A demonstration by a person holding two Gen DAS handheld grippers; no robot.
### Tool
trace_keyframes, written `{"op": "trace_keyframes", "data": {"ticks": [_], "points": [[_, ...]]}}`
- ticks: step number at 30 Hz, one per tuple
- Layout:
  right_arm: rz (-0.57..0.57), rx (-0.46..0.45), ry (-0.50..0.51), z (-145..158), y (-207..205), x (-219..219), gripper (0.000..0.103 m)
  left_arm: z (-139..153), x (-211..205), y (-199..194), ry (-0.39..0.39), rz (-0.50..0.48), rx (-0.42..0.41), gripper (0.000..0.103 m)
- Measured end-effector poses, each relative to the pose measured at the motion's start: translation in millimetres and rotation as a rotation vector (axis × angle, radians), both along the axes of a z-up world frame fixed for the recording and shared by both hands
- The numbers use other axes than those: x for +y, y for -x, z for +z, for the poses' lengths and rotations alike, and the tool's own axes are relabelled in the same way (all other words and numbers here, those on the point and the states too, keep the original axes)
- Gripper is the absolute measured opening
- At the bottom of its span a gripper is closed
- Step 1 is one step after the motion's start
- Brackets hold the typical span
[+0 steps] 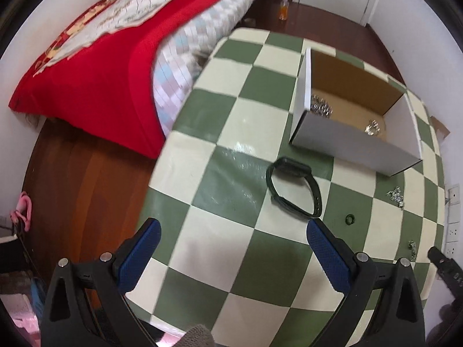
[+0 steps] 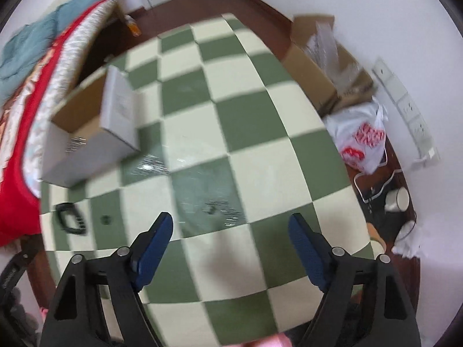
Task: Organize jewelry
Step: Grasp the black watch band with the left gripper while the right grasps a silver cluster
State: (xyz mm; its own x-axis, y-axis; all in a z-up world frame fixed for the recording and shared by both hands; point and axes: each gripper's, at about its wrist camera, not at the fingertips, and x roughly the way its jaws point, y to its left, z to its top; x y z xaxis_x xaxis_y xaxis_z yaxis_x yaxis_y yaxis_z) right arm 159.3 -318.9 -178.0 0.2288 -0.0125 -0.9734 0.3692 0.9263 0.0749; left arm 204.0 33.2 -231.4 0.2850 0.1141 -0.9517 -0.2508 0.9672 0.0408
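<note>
A dark green watch (image 1: 292, 192) lies on the green-and-cream checked table (image 1: 231, 115), just ahead of my open left gripper (image 1: 231, 230). A small dark ring (image 1: 350, 219) lies to its right. An open white cardboard box (image 1: 347, 144) behind the watch holds silver jewelry (image 1: 320, 107). More silver pieces (image 1: 396, 196) lie loose at the right. My right gripper (image 2: 230, 225) is open and empty above silver jewelry (image 2: 222, 209) on the table. The watch (image 2: 69, 218), the ring (image 2: 105, 219) and the box (image 2: 86, 138) show at the left of the right wrist view.
A bed with a red blanket (image 1: 95, 72) borders the table's left side. A brown cardboard box (image 2: 324, 66), a white plastic bag (image 2: 361, 141) and cups (image 2: 398, 199) sit on the floor to the right. Wall sockets (image 2: 405, 104) are on the wall.
</note>
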Motion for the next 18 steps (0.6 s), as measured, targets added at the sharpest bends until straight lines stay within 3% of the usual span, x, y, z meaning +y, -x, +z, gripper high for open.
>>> {"op": "trace_keyframes", "data": {"ticks": [7, 9, 12, 14, 18], "points": [[0.011, 0.069, -0.017, -58, -10, -1, 0.082, -25, -1, -2, 0.024, 0.045, 0.071, 0.103], [0.04, 0.047, 0.055, -60, -15, 7, 0.076, -29, 4, -2, 0.073, 0.083, 0.092, 0.103], [0.068, -0.005, 0.099, -59, -15, 18, 0.055, -38, 14, -6, 0.221, 0.176, 0.136, 0.102], [0.091, -0.031, 0.112, -58, -16, 26, 0.016, -44, 17, -9, 0.312, 0.235, 0.158, 0.102], [0.093, -0.031, 0.118, -59, -22, 33, 0.011, -58, 12, -26, 0.414, 0.305, 0.202, 0.102]]}}
